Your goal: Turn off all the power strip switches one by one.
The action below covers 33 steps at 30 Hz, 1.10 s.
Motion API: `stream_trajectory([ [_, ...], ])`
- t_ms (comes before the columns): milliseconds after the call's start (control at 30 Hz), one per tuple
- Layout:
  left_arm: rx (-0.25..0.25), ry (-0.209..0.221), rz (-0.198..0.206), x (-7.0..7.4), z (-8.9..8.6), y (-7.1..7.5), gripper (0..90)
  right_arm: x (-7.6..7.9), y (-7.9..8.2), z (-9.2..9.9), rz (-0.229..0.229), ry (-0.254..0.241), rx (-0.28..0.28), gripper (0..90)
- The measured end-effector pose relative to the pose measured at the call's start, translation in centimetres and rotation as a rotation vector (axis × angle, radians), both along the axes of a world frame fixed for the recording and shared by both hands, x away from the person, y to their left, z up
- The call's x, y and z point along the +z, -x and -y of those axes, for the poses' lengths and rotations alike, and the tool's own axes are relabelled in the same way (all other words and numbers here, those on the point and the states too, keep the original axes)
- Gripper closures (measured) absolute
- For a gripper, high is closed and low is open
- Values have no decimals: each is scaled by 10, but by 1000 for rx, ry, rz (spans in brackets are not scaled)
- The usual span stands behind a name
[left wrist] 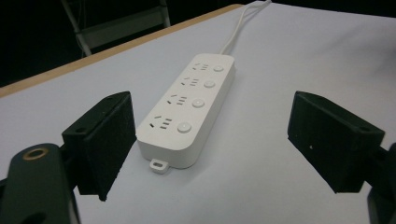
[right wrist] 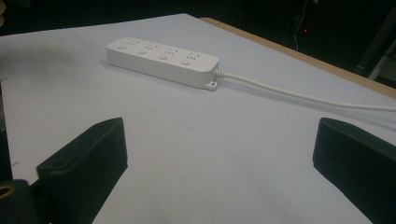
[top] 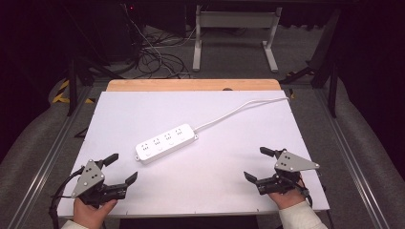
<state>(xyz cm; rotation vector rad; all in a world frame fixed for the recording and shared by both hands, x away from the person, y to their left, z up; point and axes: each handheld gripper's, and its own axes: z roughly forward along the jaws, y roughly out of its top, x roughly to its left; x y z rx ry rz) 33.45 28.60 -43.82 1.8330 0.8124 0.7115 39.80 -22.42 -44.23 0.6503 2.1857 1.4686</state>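
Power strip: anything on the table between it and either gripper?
Nothing visible. Bare white table lies between the left gripper, jaws open, and the near end of the power strip; likewise between the right gripper, also open, and the strip. Its cable trails off toward the far edge, away from both.

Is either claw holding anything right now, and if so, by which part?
Nothing is held. The left claw and right claw are both open, apart from the white four-socket plastic power strip lying on the table.

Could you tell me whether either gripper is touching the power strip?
No, the power strip lies alone mid-table, apart from both open grippers.
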Motion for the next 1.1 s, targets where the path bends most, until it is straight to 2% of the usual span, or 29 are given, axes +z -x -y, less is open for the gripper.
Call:
stream_trajectory([
  [67,-2,7,15,1,0,1,167,0,0,0,-1,0,2,38],
  [133,-8,29,11,1,-1,1,169,-1,0,-1,-3,1,4,39],
  [233,-7,30,5,1,-1,1,169,0,0,-1,0,2,6,40],
  [333,-3,10,15,2,0,1,172,-1,0,-1,0,3,10,40],
  [400,0,10,14,2,0,2,175,-1,0,-1,2,2,12,40],
  [467,-23,29,10,3,-1,2,185,-1,0,-2,0,6,11,42],
  [567,-34,34,-1,5,-2,1,265,-1,0,-2,-3,5,11,42],
  [633,-34,20,4,6,-2,1,319,-1,0,-2,-1,5,12,43],
  [700,-35,-19,-5,10,-2,1,419,-1,0,-2,-2,5,12,42],
  [767,-36,-24,-29,12,-1,-1,505,-2,0,-3,-3,8,12,43],
  [967,-19,-52,-87,19,1,-11,887,-2,0,-3,-7,8,17,43],
  [1033,-23,-51,-103,20,2,-13,898,-3,0,-3,-8,7,15,43],
  [1067,-45,-47,-127,20,3,-17,899,-3,0,-3,-6,9,17,43],
  [1100,-45,-47,-127,20,3,-17,899,-3,0,-3,-6,9,17,43],
])
